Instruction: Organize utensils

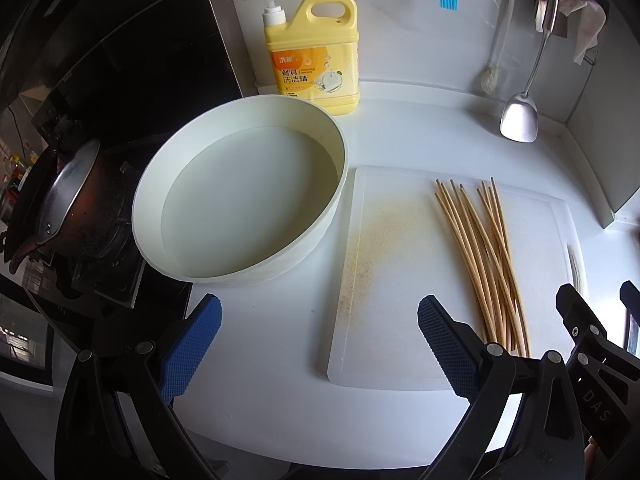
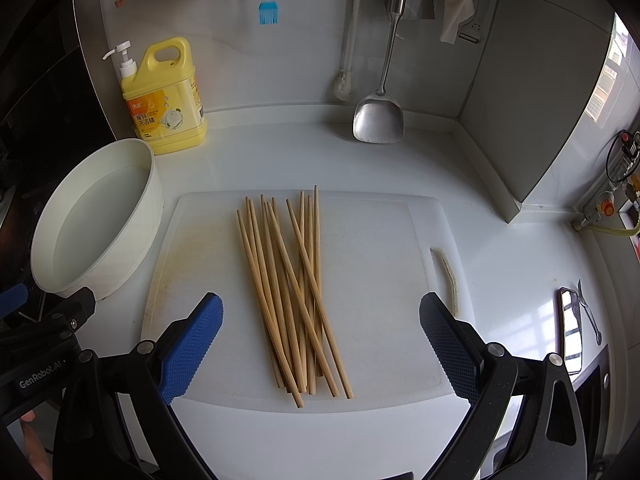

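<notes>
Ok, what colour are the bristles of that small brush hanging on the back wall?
Light blue bristles on the hanging silicone brush, clearest in the right wrist view.

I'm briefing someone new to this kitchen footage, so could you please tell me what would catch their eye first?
Most striking is the loose pile of bamboo chopsticks on the white cutting board, between the open fingers of the right hand-held gripper. To the board's left stands a round white basin holding water, and behind it a yellow dish soap bottle by the wall. A steel spatula hangs at the back.
</notes>
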### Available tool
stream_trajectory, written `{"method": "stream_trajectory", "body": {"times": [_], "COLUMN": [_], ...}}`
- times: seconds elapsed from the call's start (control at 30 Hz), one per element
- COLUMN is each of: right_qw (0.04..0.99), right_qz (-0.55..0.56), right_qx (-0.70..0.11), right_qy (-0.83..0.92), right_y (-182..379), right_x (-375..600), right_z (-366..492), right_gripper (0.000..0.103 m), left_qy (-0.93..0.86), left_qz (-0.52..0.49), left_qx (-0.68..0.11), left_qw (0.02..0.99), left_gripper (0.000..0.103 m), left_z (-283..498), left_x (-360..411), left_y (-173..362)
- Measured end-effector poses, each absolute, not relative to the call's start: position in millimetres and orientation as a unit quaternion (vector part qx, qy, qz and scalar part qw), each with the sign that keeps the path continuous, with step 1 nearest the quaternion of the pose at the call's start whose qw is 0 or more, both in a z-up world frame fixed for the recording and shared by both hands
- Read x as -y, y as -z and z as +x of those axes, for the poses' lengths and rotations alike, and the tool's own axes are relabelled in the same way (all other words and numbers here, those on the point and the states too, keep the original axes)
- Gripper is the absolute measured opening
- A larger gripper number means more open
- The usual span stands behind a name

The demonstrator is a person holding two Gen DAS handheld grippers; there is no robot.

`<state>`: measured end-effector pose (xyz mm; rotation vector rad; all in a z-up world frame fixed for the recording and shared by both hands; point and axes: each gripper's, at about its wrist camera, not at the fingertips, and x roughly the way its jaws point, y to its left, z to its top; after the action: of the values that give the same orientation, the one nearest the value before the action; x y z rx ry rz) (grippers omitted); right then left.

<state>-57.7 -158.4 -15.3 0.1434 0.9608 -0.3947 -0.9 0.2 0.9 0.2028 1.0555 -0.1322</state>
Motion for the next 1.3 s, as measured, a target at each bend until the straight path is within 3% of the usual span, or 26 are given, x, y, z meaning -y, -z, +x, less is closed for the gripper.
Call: {"method": "stream_trajectory", "body": {"times": [1.3], "right_qw": [0.866], "right_qz": [0.069], "right_qx": [-0.458], "right_qy": [0.188], "right_y": [17.2], "right_x": [157.8], "right_z": [-58.1], "right_gripper": [0.094], "left_qy": [0.064], "left_qz": [0.097], "left_qx": [-0.501], "left_qw": [0.857], "left_gripper": [0.097], "left_z": [4.4], "left_x": [2.5], "left_y": [1.6]}}
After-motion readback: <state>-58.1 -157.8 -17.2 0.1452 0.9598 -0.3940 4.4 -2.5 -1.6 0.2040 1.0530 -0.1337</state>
